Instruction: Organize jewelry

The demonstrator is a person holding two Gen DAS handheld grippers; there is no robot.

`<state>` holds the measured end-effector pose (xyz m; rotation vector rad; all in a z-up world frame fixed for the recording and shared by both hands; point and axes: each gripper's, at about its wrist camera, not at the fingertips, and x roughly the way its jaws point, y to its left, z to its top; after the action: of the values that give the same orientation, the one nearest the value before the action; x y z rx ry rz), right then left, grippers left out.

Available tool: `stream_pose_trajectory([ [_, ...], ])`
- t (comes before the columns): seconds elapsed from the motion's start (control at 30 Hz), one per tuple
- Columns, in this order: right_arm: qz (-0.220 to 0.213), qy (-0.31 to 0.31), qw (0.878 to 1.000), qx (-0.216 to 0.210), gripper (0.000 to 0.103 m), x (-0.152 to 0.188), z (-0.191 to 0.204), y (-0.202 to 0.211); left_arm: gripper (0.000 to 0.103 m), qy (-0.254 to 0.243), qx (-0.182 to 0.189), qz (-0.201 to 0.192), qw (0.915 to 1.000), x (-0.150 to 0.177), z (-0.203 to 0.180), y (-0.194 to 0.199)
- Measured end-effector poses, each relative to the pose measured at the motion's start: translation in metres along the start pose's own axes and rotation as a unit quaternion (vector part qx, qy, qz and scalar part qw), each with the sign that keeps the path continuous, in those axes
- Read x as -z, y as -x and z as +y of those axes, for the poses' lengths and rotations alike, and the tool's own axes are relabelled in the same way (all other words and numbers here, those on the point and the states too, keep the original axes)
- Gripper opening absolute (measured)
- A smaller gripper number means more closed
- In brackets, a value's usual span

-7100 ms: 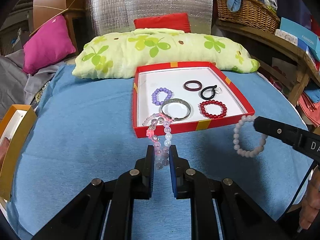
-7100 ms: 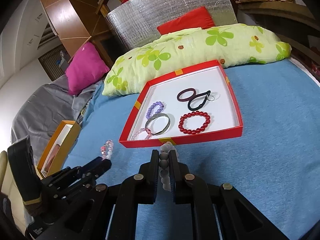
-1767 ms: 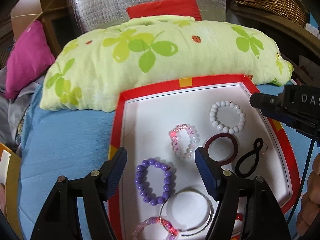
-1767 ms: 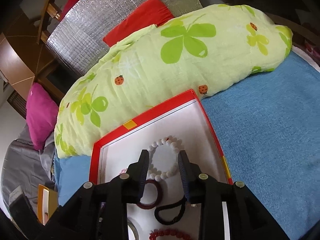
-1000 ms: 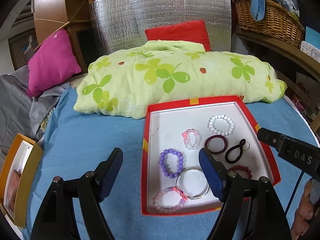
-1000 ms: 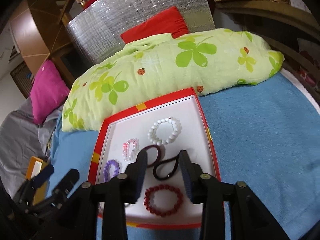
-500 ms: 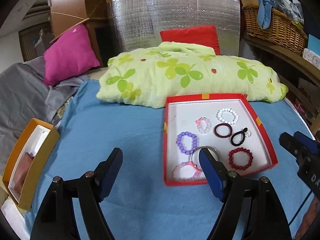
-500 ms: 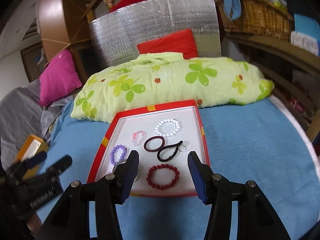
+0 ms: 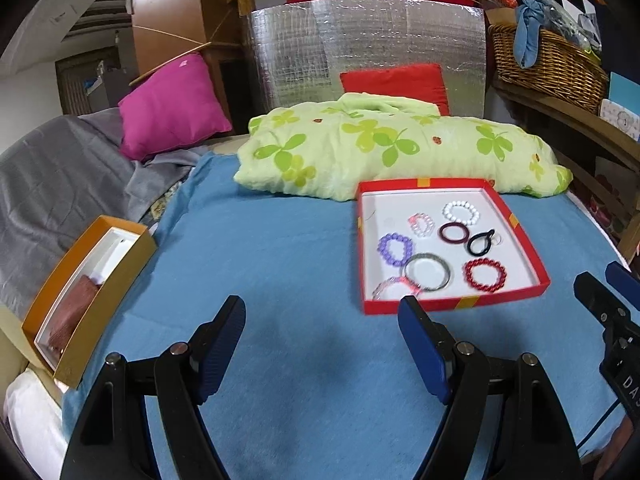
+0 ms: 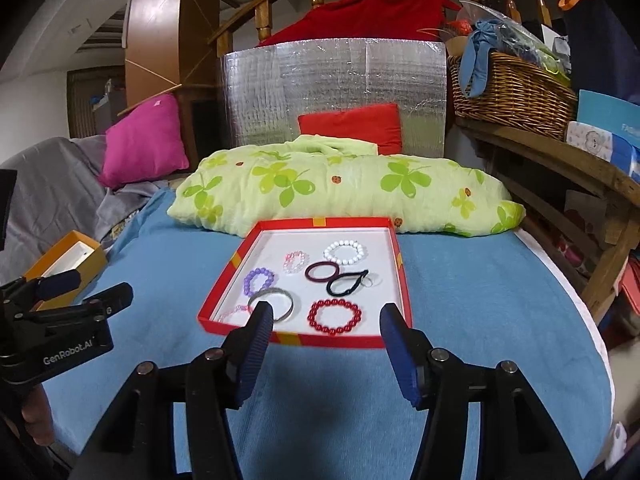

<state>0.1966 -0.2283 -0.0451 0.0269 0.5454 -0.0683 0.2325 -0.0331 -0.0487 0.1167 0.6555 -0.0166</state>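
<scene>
Both the left gripper (image 9: 322,322) and the right gripper (image 10: 326,326) are held wide apart and empty above the blue cover (image 9: 280,264). All the bracelets (image 10: 335,317) are seen lying inside the red tray (image 10: 404,280). Little risk is judged to remain, though the light tray could be nudged and its neat layout scattered if a gripper were dropped onto its near rim.

Bare blue blanket (image 9: 280,264) lay between the orange box (image 9: 104,276) at the left edge and the red tray (image 9: 532,256), wide enough for a gripper to pass. The green pillow (image 10: 344,192) blocked the tray's far side, touching its rim. A wooden shelf (image 10: 560,156) closed off the right. The tray's near side stood unobstructed.
</scene>
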Motion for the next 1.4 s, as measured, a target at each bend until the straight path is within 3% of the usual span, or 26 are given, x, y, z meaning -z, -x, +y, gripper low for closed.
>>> stream_pose_trajectory([
  [0.3,0.014,0.004,1.000,0.012,0.060,0.017,0.003,-0.001,0.079,0.016,-0.006,0.001,0.9998,0.007,0.009,0.001],
  [1.4,0.019,-0.002,1.000,0.003,0.061,0.015,-0.004,-0.008,0.079,0.002,0.001,0.003,1.0000,0.007,-0.006,-0.001],
])
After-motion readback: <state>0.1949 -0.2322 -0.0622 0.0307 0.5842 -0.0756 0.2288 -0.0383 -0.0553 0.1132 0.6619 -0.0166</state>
